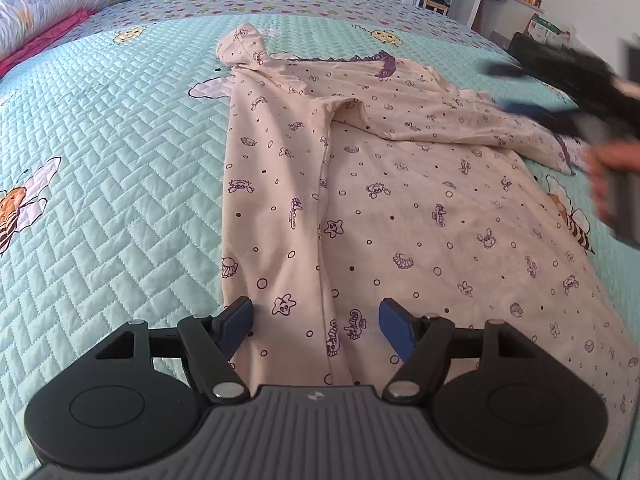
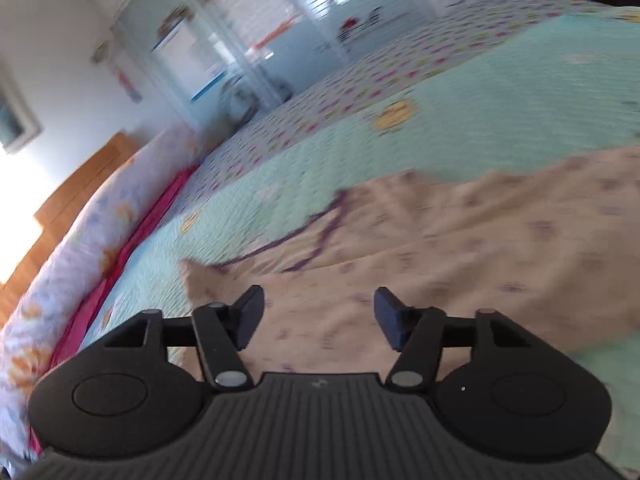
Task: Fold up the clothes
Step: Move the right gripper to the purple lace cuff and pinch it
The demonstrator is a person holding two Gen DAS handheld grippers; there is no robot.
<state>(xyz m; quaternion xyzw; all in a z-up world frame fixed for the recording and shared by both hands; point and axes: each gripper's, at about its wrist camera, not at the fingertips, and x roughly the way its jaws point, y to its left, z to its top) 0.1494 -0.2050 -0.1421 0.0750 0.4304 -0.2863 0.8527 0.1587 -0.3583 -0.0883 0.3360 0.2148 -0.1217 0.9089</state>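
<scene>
A cream, long-sleeved cotton top [image 1: 400, 184] printed with small purple sea creatures and trimmed in purple lay spread on a bed covered by a mint-green quilted bedspread [image 1: 112, 184] with cartoon bees. Judging by how it lay, the folding was at an early stage: one sleeve had been brought in along the garment's left edge as a long narrow strip, while the other sleeve lay loosely bunched across the upper body toward the right, and the body itself was still spread out, not yet folded.

The left gripper [image 1: 316, 330], black with blue pads, hovered just above the near end of the folded strip, its jaws standing wide apart with cloth visible beneath the gap but nothing clamped.

The right gripper [image 2: 318, 318] appeared heavily blurred at the right edge of the left view, held by a hand [image 1: 612, 176]. Its own blurred view showed its jaws open and empty, over the cream fabric near the purple-edged neckline [image 2: 320, 236]. A floral bolster [image 1: 44, 4] lay at the bed's far left side.
</scene>
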